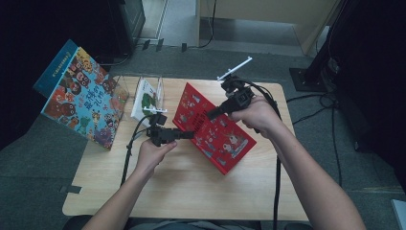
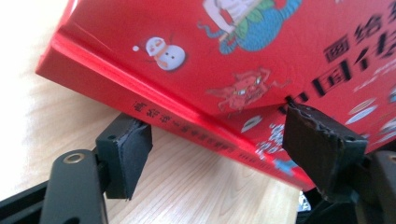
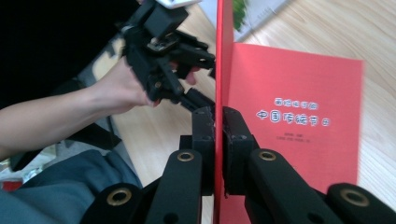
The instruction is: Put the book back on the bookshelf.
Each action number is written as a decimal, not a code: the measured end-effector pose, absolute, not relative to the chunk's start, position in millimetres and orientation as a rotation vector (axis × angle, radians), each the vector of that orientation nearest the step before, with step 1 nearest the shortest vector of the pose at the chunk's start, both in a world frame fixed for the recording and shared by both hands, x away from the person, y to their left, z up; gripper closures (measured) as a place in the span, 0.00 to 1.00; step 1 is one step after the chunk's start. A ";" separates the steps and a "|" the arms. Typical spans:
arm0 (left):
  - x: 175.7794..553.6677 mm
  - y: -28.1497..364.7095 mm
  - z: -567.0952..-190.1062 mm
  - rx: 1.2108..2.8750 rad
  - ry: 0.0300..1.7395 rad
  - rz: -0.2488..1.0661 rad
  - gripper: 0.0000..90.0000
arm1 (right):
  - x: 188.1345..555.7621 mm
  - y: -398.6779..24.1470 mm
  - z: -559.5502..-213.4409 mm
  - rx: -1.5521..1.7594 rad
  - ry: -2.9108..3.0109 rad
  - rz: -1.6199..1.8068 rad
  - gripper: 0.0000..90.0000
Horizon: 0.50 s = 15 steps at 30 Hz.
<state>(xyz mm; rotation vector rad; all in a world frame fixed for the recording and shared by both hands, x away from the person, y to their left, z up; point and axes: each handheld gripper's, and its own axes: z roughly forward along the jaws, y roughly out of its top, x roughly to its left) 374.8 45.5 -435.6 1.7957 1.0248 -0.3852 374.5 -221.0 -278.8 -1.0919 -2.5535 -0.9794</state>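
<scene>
Two tools: right tool [image 3: 218, 140] clamps the red book's [image 3: 299, 116] cover, left tool [image 2: 210, 149] gapes wide around its spine.

The book [image 1: 216, 132] lies on the table [image 1: 191, 191], directly ahead of the left gripper [image 1: 190, 135], whose jaws stand either side of the book's spine edge without pressing it. The right gripper [image 1: 208, 115] sits at the book's far side, beyond the left gripper, its jaws clamped on the lifted front cover [image 3: 218, 70]. Behind and to the left of the left gripper stands a clear rack [image 1: 160, 88] with a second book [image 1: 146, 98] in it; a third book [image 1: 84, 96] leans farther left, at the table's edge.
</scene>
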 end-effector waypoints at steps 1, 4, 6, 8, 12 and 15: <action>374.7 46.7 -432.3 1.798 1.014 -0.373 0.27 | 370.7 -224.2 -278.6 -1.045 -2.545 -1.026 0.95; 377.9 55.0 -420.2 1.792 0.941 -0.374 0.27 | 362.2 -231.8 -278.0 -0.940 -2.532 -1.140 0.93; 381.6 63.8 -415.7 1.739 0.921 -0.397 0.29 | 356.2 -237.4 -277.0 -0.863 -2.527 -1.233 0.91; 382.1 71.5 -406.9 1.726 0.885 -0.373 0.34 | 351.5 -242.5 -276.9 -0.818 -2.517 -1.311 0.92; 389.7 83.3 -393.7 1.706 0.825 -0.433 0.42 | 345.5 -251.5 -278.3 -0.735 -2.478 -1.436 0.92; 390.1 76.9 -382.0 1.778 0.843 -0.391 0.36 | 343.1 -251.3 -282.9 -0.710 -2.491 -1.482 0.92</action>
